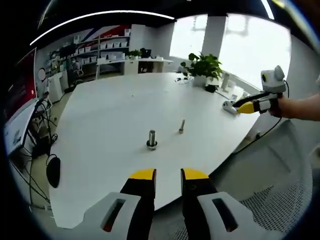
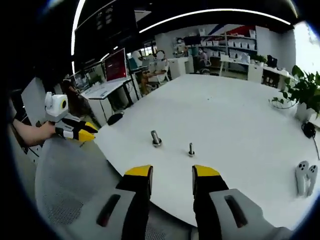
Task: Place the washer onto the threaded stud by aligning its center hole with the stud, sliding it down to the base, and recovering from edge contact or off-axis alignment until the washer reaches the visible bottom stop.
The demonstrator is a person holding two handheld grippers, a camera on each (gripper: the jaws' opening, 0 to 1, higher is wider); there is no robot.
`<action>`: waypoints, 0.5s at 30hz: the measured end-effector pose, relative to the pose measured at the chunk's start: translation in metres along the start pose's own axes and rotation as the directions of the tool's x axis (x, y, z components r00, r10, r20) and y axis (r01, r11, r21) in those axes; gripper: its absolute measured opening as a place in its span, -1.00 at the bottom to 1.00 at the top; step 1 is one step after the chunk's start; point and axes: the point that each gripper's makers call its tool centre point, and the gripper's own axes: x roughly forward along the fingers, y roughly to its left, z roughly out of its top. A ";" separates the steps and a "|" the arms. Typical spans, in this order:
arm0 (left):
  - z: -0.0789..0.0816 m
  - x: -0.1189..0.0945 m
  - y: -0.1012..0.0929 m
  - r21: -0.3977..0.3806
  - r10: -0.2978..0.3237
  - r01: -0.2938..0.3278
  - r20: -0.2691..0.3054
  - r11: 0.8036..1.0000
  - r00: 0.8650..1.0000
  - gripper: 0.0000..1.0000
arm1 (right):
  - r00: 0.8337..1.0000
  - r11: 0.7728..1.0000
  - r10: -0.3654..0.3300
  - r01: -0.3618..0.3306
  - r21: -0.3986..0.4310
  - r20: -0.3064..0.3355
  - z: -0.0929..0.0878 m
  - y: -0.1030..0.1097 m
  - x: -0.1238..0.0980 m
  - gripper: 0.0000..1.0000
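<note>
- Two metal pieces are being shown standing apart at mid-frame on the white table (image 1: 100,125): a thick stud with a washer-like ring at its base (image 1: 152,139) and a slimmer bolt (image 1: 182,126).
- The left gripper (image 1: 168,176) and the right gripper (image 2: 172,172) are being held partly open, empty, short of the table.
- Nothing is being carried; whether seating is done cannot be told.

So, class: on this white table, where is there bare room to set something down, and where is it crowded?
Wide bare patches lie on the white table between the large bolt and the far shelves side, and between the small threaded stud and the potted plant. It is crowded only by the plant's edge, near the white controllers.
</note>
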 end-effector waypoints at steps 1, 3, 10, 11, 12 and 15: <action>0.001 -0.001 0.001 0.002 0.004 -0.004 0.008 1.000 1.000 -0.65 | 1.000 1.000 0.003 -0.003 -0.003 0.000 -0.002 0.003 0.000 -0.32; 0.003 -0.002 0.002 0.004 0.012 -0.012 0.017 1.000 1.000 -0.65 | 1.000 1.000 0.020 -0.020 -0.006 -0.002 -0.006 0.011 0.000 -0.31; -0.002 0.001 0.003 0.002 0.015 -0.015 -0.011 1.000 1.000 -0.54 | 0.998 0.997 0.053 -0.055 -0.060 -0.033 -0.025 0.025 -0.003 -0.26; -0.004 0.001 0.005 0.006 0.024 -0.024 -0.020 1.000 1.000 -0.54 | 0.998 0.997 0.054 -0.055 -0.049 -0.026 -0.023 0.025 -0.003 -0.25; -0.004 0.000 0.005 0.007 0.028 -0.027 -0.022 1.000 0.999 -0.54 | 0.999 0.998 0.052 -0.052 -0.038 -0.001 -0.019 0.023 -0.003 -0.24; 0.000 -0.001 0.006 -0.003 0.032 -0.032 -0.005 0.999 0.999 -0.54 | 0.999 0.999 0.036 -0.035 -0.033 0.035 -0.015 0.018 -0.005 -0.24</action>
